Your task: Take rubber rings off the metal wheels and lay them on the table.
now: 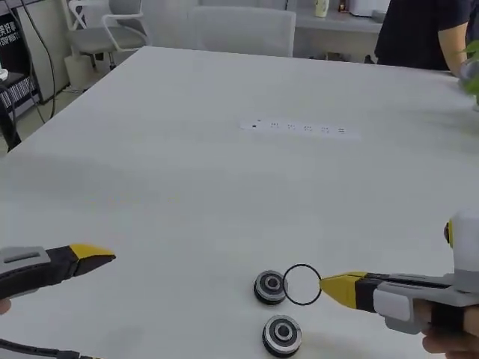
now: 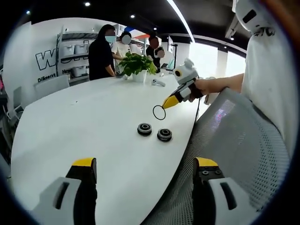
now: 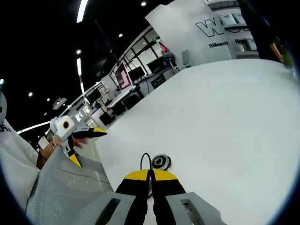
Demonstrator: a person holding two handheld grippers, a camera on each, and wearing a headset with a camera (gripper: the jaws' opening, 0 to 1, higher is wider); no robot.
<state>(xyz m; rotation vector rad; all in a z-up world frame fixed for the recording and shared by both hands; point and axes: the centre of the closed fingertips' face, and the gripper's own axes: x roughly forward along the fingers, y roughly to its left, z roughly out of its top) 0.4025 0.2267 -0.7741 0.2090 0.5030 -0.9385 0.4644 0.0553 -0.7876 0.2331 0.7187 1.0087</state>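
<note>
Two metal wheels lie near the table's front edge: one farther back, one nearer, with a dark outer rim. My right gripper is shut on a thin black rubber ring, which it holds just right of the farther wheel and slightly above the table. In the right gripper view the ring rises from the shut jaws beside a wheel. My left gripper is wide open and holds nothing. It hovers at the left, well clear of the wheels.
A white power strip lies in the middle of the white table. Office chairs stand at the far edge. A person stands at the far right, beside a potted plant. A mesh chair back is close to my left gripper.
</note>
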